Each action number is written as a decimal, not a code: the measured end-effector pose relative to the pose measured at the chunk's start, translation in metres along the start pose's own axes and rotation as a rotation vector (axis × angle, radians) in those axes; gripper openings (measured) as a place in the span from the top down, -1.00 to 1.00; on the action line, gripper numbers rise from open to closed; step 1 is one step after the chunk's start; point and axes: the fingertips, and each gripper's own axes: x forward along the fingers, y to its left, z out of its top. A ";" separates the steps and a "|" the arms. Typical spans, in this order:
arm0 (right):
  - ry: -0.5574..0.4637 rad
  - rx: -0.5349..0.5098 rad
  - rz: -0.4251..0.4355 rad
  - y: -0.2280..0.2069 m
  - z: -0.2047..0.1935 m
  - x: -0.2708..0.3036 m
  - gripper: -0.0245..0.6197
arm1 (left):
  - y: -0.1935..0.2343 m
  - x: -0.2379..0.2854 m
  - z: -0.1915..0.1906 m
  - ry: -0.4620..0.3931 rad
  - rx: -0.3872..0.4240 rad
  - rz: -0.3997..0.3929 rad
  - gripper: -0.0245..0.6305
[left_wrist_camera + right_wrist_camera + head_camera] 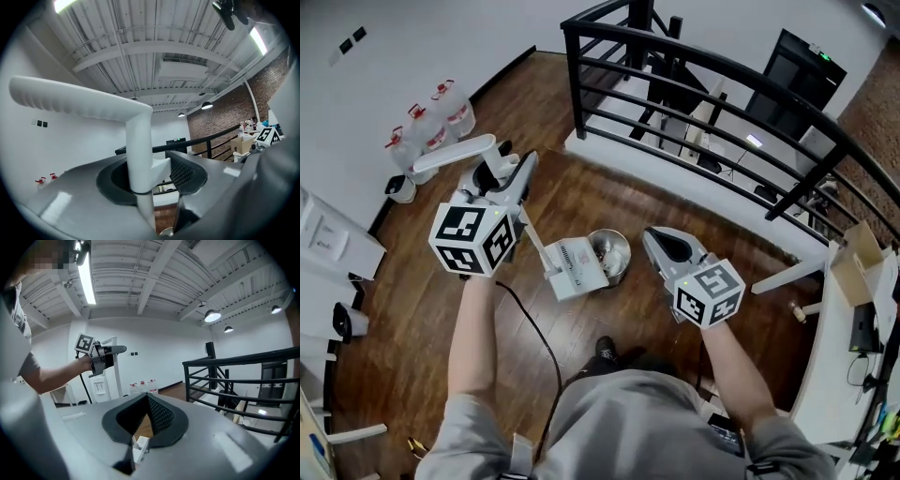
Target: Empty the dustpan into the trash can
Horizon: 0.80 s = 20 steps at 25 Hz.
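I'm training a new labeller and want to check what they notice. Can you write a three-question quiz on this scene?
1. True or false: the right tongs are empty.
2. Which grips the dustpan by its handle? A) left tongs B) right tongs C) both
3. Fill in: the can stands on a ___ floor.

Key: 1. True. 2. A. 3. wood.
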 end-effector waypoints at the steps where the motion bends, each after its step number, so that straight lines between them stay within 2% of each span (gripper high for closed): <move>1: 0.003 0.001 -0.009 -0.003 -0.001 -0.002 0.92 | -0.004 0.006 -0.005 0.006 -0.008 -0.010 0.35; 6: -0.001 0.009 -0.034 -0.023 -0.001 -0.015 0.92 | -0.024 0.037 -0.037 0.086 -0.042 -0.048 0.35; 10: -0.007 0.008 -0.034 -0.041 -0.001 -0.025 0.92 | -0.033 0.059 -0.056 0.150 -0.054 -0.035 0.36; 20: -0.004 0.036 -0.040 -0.066 -0.007 -0.030 0.92 | -0.025 0.090 -0.070 0.195 -0.059 0.016 0.35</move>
